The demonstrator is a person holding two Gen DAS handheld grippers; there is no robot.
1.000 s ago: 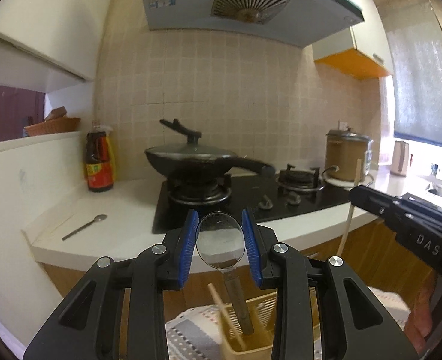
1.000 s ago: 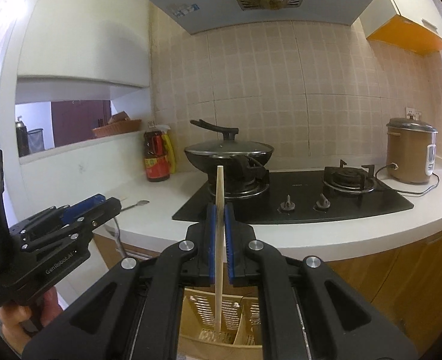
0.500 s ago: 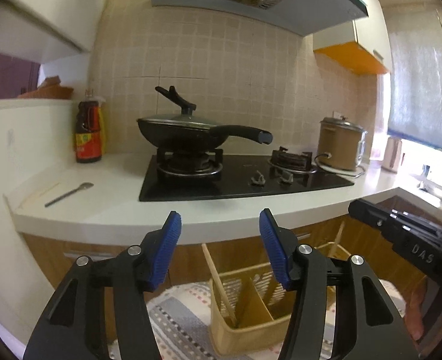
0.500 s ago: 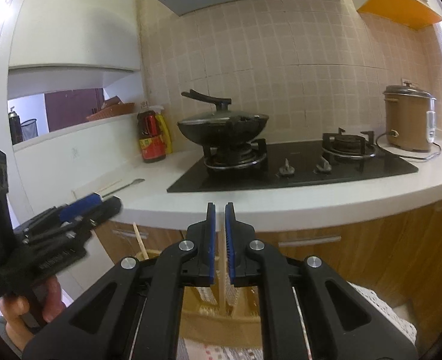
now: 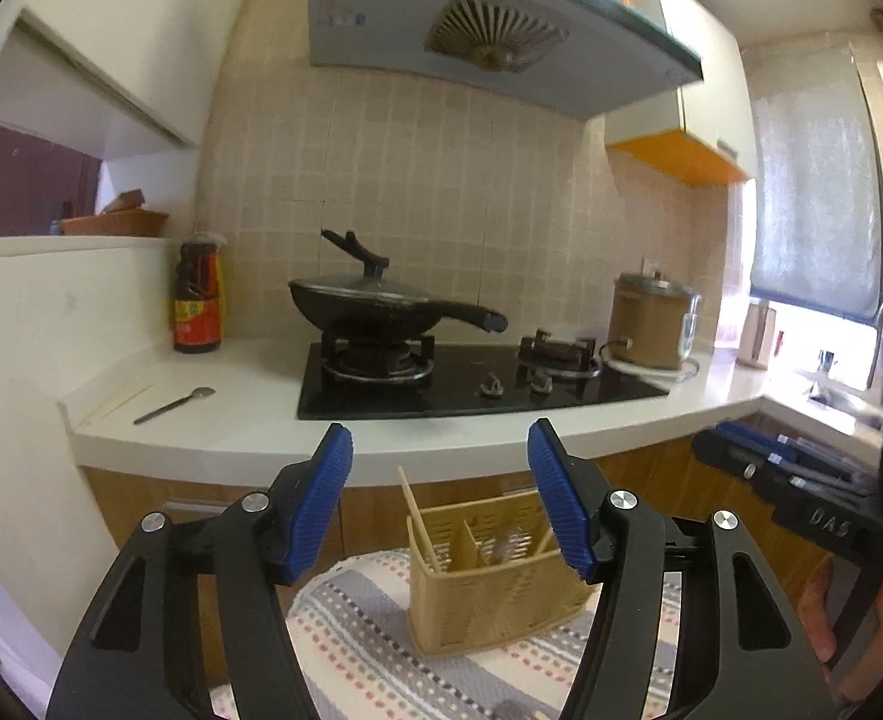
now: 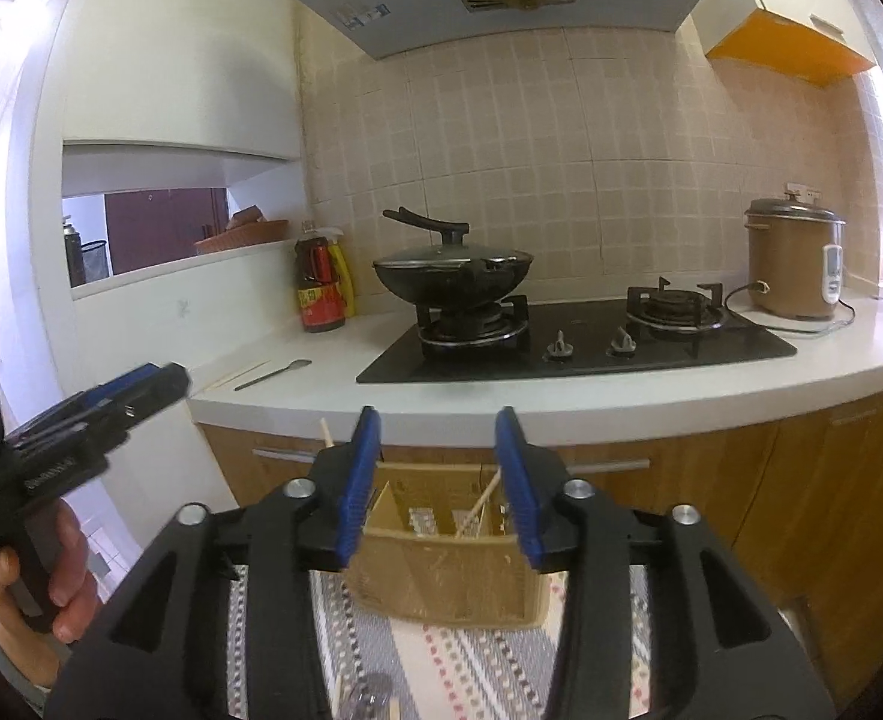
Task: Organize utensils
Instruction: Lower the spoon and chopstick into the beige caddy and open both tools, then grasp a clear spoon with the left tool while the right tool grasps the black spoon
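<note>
A tan slatted utensil caddy [image 5: 489, 588] stands on a striped cloth below the counter; it also shows in the right wrist view [image 6: 441, 576]. It holds a chopstick [image 5: 419, 519] in its left compartment, a spoon [image 5: 504, 549] in the middle and a chopstick [image 6: 476, 507] on the right. My left gripper [image 5: 440, 501] is open and empty above the caddy. My right gripper [image 6: 438, 483] is open and empty above it too. A spoon [image 5: 174, 405] lies on the counter's left end.
White counter [image 5: 453, 438] with a black hob, a lidded wok [image 5: 381, 303], a sauce bottle [image 5: 198, 300] and a rice cooker [image 5: 651, 321]. The striped cloth [image 5: 369, 642] lies under the caddy. Another utensil tip shows at the bottom edge [image 6: 369, 690].
My left gripper opened and let the spoon into the caddy. My right gripper opened and let the chopstick into the caddy. Both grippers have drawn back and up.
</note>
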